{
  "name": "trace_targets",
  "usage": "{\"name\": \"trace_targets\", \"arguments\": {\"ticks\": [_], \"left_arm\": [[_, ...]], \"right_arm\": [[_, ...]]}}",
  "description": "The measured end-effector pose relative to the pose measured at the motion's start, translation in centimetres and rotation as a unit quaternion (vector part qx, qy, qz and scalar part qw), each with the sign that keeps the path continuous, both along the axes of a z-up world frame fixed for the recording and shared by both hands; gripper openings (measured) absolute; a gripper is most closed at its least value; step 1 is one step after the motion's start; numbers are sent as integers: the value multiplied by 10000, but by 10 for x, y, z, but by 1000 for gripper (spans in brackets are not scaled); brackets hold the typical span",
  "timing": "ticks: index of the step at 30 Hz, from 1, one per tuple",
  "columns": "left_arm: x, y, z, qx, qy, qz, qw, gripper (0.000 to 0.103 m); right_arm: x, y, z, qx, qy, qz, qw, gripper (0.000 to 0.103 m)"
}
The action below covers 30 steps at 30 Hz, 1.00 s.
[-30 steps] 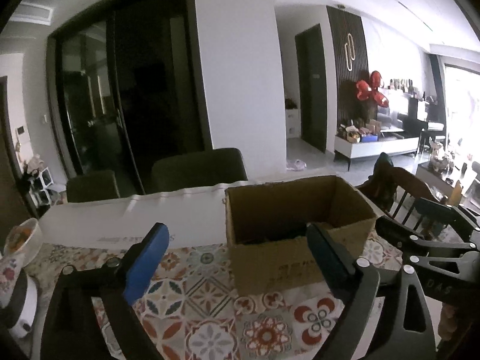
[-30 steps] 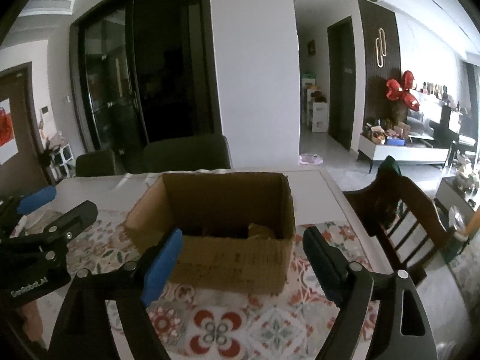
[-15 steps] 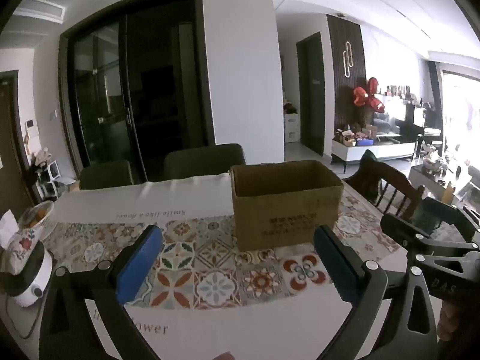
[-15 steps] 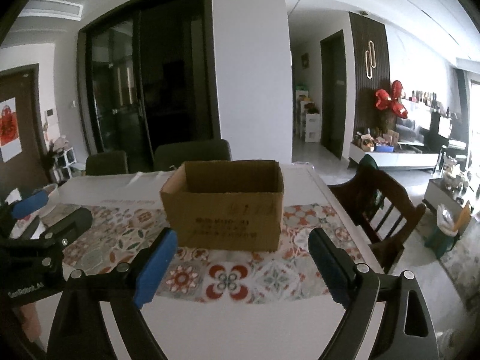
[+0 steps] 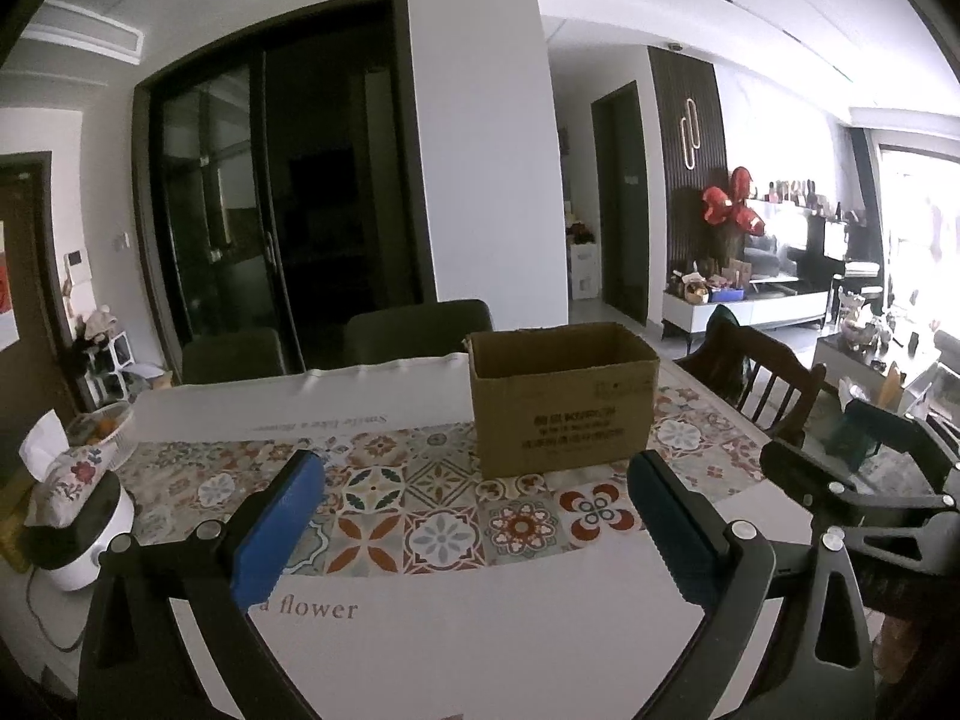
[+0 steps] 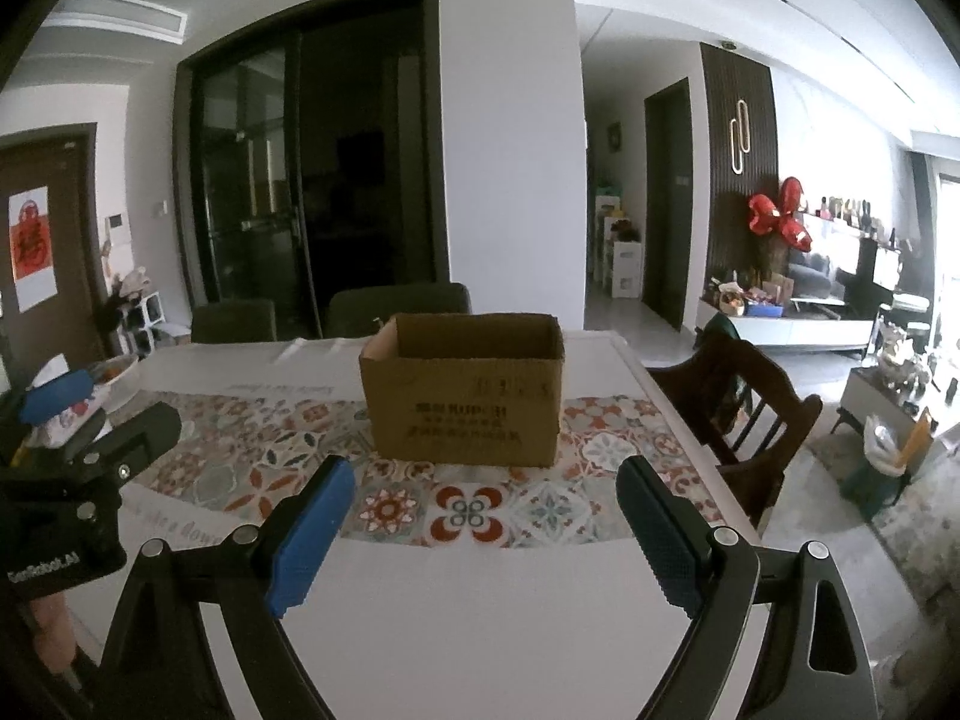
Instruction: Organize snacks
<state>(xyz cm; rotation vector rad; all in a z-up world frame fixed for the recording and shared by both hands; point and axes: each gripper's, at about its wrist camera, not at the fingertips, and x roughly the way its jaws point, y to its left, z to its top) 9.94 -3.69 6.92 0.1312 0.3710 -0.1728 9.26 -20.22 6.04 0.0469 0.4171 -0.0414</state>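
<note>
An open brown cardboard box (image 5: 561,399) stands upright on the patterned tablecloth (image 5: 420,510); it also shows in the right wrist view (image 6: 465,387). Its inside is hidden from both views. My left gripper (image 5: 477,531) is open and empty, held back from the box over the near part of the table. My right gripper (image 6: 483,531) is open and empty, also short of the box. The right gripper's body shows at the right edge of the left wrist view (image 5: 864,498). No snacks are in view.
A tissue box (image 5: 63,471) on a white appliance (image 5: 78,540) stands at the table's left edge, with a bowl (image 5: 99,423) behind. Dark chairs (image 5: 414,330) stand at the far side. A wooden chair (image 6: 744,414) is at the right.
Both grippers have pulled back and lowered away from the box. The box now looks smaller and its inside is no longer visible.
</note>
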Motion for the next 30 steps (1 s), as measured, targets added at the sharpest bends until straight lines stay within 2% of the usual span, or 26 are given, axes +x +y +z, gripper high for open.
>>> {"name": "trace_targets", "arguments": {"ticks": [13,30], "left_arm": [[-15,6,1,3,-47,-14,10000,103],[-16,7,0,5,-2,-22,10000,103]], "right_arm": [[-20,4,0,20,22,47,10000,90],[-21,3,-1,58,45,56,10000,90]]}}
